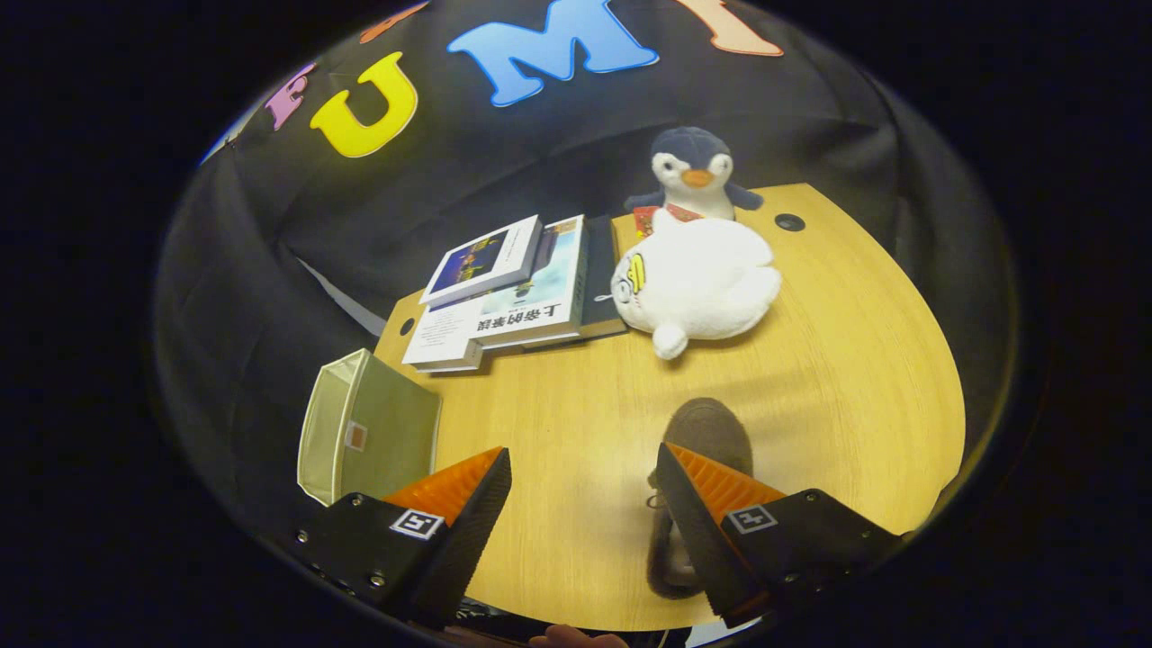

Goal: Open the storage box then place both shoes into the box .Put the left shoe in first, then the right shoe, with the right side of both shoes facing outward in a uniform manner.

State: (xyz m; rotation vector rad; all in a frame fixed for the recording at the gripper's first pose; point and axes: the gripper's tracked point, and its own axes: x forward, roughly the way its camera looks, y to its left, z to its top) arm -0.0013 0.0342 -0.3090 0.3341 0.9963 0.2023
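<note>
A dark brown shoe (710, 432) lies on the wooden table (837, 396), its toe pointing away from me; my right finger covers much of it. The pale green fabric storage box (369, 427) stands at the table's left edge, just beyond my left finger, with its top open. My gripper (583, 477) hovers above the table, open, with a wide gap and bare wood between the fingers. The shoe sits under the right finger rather than between the two.
A stack of books (504, 288) lies at the back left of the table. A white plush toy (697, 283) rests beside them, and a penguin plush (693, 175) stands behind it. A fingertip (576, 639) peeks in below the gripper.
</note>
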